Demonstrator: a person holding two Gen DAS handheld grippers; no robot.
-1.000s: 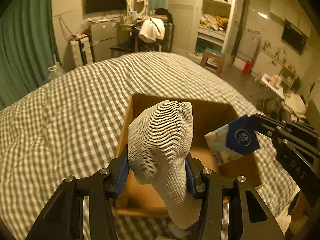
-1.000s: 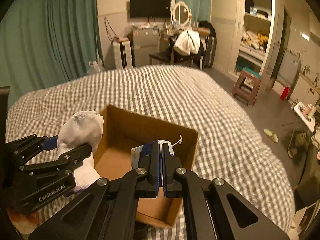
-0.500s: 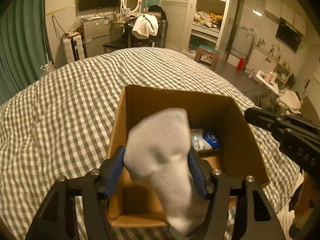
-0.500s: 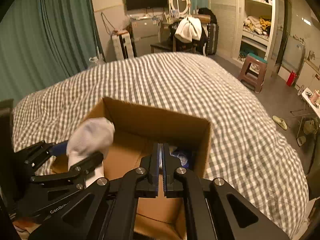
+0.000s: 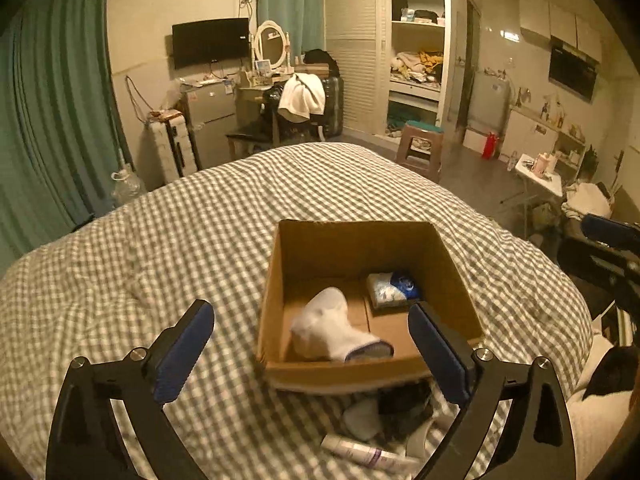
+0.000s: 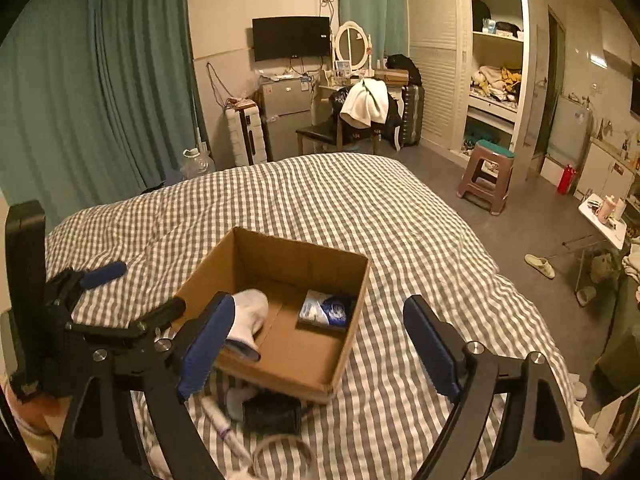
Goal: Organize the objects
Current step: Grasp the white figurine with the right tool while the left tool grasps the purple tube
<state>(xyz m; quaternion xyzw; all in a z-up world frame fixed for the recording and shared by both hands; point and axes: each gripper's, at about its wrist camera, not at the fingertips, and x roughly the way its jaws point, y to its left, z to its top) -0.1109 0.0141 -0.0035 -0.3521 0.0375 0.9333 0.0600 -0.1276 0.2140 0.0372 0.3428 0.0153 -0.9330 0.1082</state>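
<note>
Both hand-held grippers, left [image 5: 311, 354] and right [image 6: 319, 348], have just released (jaws wide, empty); sock [image 5: 334, 328] and tissue pack [image 5: 391, 289] now lie in the box [image 5: 352, 242] near the bed's [image 5: 160, 248] foot edge.

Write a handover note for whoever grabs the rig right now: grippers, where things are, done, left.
Left gripper: open, empty; jaws have just been opening, nothing between them.
Right gripper: open, empty; jaws have just been opening too.
Box: on the checked bedcover, in front of both grippers.
Done: white sock lies in the box on its left side; blue-and-white packet lies at the back right.
Left: a small pile on the cover at the box's near side, including a tube and a dark item; the rest is hard to tell. Probably these go in next.
</note>
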